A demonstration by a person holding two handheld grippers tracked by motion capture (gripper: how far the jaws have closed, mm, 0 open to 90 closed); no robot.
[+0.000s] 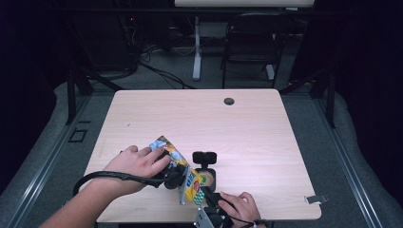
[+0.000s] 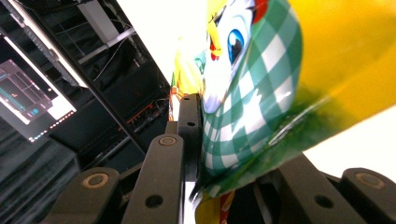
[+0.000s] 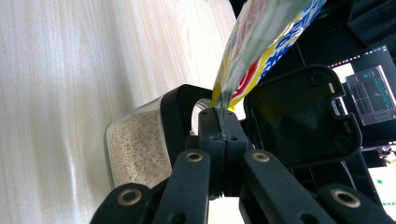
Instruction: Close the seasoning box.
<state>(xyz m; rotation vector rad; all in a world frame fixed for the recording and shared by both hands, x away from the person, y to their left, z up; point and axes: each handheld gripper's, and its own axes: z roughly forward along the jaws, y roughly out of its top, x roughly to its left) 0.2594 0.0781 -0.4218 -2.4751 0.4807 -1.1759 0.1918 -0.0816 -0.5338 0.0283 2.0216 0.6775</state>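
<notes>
Dark floor, cables and a folding chair point(image 1: 250, 42) lie behind your pale wooden table point(image 1: 247, 137), which you work at along its near edge. Your left hand point(image 1: 135, 164) lies knuckles up over the left gripper point(image 1: 178, 178), hiding most of it from above. In the left gripper view its jaws are clamped on a yellow snack bag point(image 2: 261, 88) with a green checked corner. The bag point(image 1: 178, 166) slants from upper left down to lower right. Your right hand point(image 1: 240, 205), cut off by the bottom edge, holds the right gripper point(image 3: 219, 126), whose jaws are pressed together on the bag's lower edge point(image 3: 233, 88). Just behind sits a clear container of pale grains point(image 3: 135, 144) with its black hinged lid point(image 3: 303, 116) open. You cannot tell whether the bag touches it.
</notes>
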